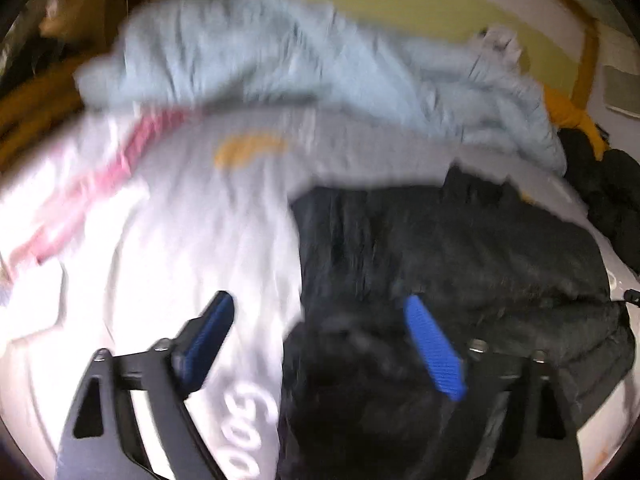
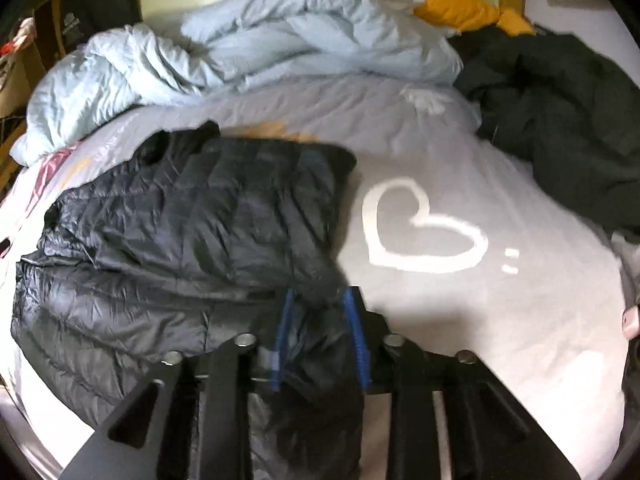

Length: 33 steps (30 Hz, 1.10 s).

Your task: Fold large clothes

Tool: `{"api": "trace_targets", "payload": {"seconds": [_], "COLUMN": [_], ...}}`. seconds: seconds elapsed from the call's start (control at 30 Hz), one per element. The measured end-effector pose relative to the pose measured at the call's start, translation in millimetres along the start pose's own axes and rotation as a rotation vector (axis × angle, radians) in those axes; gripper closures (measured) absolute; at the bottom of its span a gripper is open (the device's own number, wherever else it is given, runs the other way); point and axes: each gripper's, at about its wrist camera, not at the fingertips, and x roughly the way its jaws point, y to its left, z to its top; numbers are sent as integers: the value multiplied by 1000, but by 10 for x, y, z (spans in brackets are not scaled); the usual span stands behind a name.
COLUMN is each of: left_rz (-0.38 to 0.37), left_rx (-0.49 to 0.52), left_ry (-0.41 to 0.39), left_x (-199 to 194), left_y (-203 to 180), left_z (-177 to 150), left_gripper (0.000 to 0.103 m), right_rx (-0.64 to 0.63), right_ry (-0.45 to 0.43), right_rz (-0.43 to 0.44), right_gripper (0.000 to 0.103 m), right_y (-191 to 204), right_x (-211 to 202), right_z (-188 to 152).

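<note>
Lying folded on pale bedsheet (image 2: 460,152), black quilted puffer jacket (image 2: 168,216) sat left of white heart print (image 2: 420,224). Left gripper (image 1: 320,312) stood wide, blue ribbed pads apart, nothing pinched, jacket hem below. Crumpled light-blue duvet (image 2: 240,56) heaped far left to centre. Right gripper (image 2: 318,300) narrow, clamped on shiny jacket fold. Mustard cloth (image 2: 460,8) far right; dark green garment (image 2: 560,112) bunched at right edge.
</note>
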Motion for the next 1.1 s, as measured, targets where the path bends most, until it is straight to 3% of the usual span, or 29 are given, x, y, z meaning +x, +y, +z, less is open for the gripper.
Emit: {"api": "trace_targets", "payload": {"seconds": [0.03, 0.07, 0.17, 0.2, 0.23, 0.27, 0.3, 0.4, 0.6, 0.7, 0.77, 0.83, 1.0, 1.1], "left_rz": [-32, -61, -120, -126, -121, -106, -76, -120, -181, -177, -188, -163, -91, -10], "left_rx": [-15, -34, -49, -40, -30, -25, -25, -66, -104, -67, -50, -42, -86, -89], "left_ry": [38, 62, 109, 116, 116, 113, 108, 42, -135, -235, -284, -251, -98, -5], "left_x": [72, 126, 205, 217, 212, 191, 153, -101, -647, -874, -952, -850, -104, 346], "left_y": [21, 34, -15, -48, -76, -88, -94, -64, 33, 13, 20, 10, 75, 98], "left_z": [-37, -65, -125, -145, -179, -215, -261, -340, -427, -360, -320, -260, -166, -265], "left_gripper": [15, 15, 15, 22, 37, 91, 100, 101, 101, 100, 100, 99, 98, 95], "right_rx": [-4, -7, 16, 33, 45, 57, 81, 71, 107, 107, 92, 79, 115, 45], "right_ry": [14, 21, 59, 76, 94, 110, 117, 6, -220, -361, -394, -382, -196, -163], "right_rz": [-13, -25, -10, 11, 24, 24, 36, -4, 55, -2, -12, -31, -43, -99], "right_gripper": [49, 46, 46, 47, 73, 97, 97, 98, 99, 99, 99, 99, 99, 99], "right_y": [-6, 2, -65, -97, -100, -119, -120, 2, 111, 94, 122, 122, 28, 93], "right_x": [63, 98, 155, 195, 232, 254, 257, 21, -627, -877, -911, -847, -200, 101], "right_z": [-21, -35, -106, -151, -173, -192, -204, -221, -457, -543, -528, -471, -251, -246]}}
